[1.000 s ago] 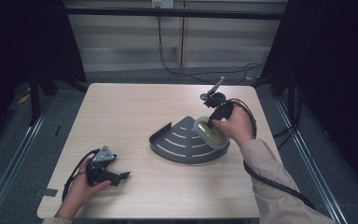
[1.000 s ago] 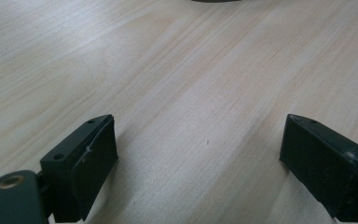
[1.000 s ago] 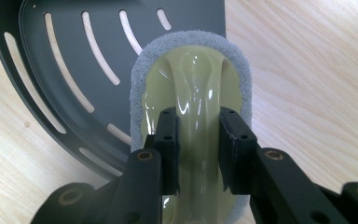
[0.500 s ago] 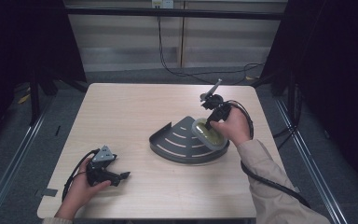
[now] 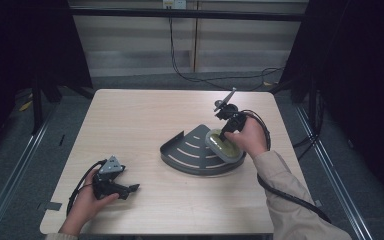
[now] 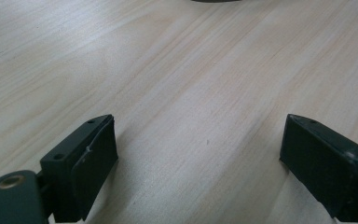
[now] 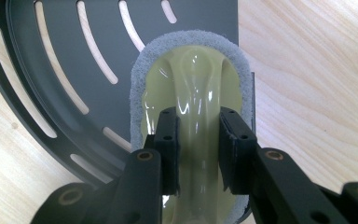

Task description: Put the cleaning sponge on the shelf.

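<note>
Since the frames from a second back, I see almost nothing shifted: the scrubber and my right hand sit at the same spot on the rack, perhaps nudged a touch toward its straight edge, and the left hand has not stirred. The scrubber, a pale yellow-green pad with a raised glossy handle and a grey-white abrasive rim, lies on the dark grey fan-shaped rack, near the rack's straight edge and over its slotted floor. My right gripper is clamped on that raised handle, one black jaw pressed to each side of the ridge. From the high view the same scrubber rests at the right side of the rack, with the right gripper coming down onto it from above; whether the pad lies fully flat or is tipped a little I cannot quite judge from there. The rack stands right of centre on the light wooden table. Well apart, near the front left corner, my left gripper lies low on the tabletop, and in its own view the left gripper has its jaws spread wide with only bare wood between them.
</note>
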`<state>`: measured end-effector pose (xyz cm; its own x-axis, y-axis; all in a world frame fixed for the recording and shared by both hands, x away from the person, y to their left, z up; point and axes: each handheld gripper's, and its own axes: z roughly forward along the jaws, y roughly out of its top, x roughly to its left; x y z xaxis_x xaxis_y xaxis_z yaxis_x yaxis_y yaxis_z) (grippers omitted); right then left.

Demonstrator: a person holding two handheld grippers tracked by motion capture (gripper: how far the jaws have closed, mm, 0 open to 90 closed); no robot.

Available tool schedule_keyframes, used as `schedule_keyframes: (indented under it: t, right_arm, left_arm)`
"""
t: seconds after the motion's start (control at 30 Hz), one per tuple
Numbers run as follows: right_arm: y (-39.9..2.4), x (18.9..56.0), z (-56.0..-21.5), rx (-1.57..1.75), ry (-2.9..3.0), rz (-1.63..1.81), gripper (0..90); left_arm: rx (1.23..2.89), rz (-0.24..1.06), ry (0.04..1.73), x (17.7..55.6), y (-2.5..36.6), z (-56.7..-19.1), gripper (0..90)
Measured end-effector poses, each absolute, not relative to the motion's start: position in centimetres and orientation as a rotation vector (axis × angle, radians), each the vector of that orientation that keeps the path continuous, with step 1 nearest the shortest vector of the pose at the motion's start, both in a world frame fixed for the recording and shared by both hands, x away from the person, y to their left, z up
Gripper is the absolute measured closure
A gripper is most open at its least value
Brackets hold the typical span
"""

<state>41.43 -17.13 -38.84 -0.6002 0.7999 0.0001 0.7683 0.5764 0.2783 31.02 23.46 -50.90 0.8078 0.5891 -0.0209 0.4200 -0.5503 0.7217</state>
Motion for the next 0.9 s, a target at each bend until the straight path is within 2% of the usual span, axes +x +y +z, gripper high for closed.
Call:
schedule_keyframes:
  t: [0.9]
  right_arm:
    - [-17.9,41.6,-40.6,1.338,2.695,0.355,71.0]
  left_arm:
    - [2.231,0.283,0.744,31.0,23.4,-50.9,10.3]
